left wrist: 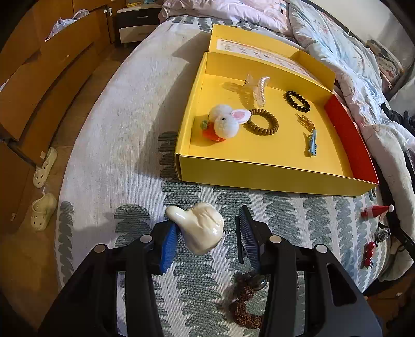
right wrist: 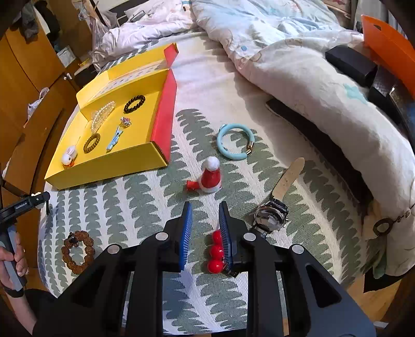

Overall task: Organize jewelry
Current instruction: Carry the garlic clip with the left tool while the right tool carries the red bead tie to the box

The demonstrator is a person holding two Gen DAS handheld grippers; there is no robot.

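About half done: six pcs already lie in the yellow box (left wrist: 259,166), ahead of the left hand-held gripper (left wrist: 207,233), which pinches a cream clip (left wrist: 202,228). Right hand-held gripper (right wrist: 205,228) (jaws near-closed) holds a red-bead clip (right wrist: 215,252). Santa-hat clip (right wrist: 211,176), blue bangle (right wrist: 234,153), watch (right wrist: 271,216), brown bracelet (right wrist: 77,252) still on bed.

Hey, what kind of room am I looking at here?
Most likely a bedroom: the work surface is a bed with a patterned cover, a rumpled quilt is pushed to its far side, and a nightstand stands beside wooden cabinets.
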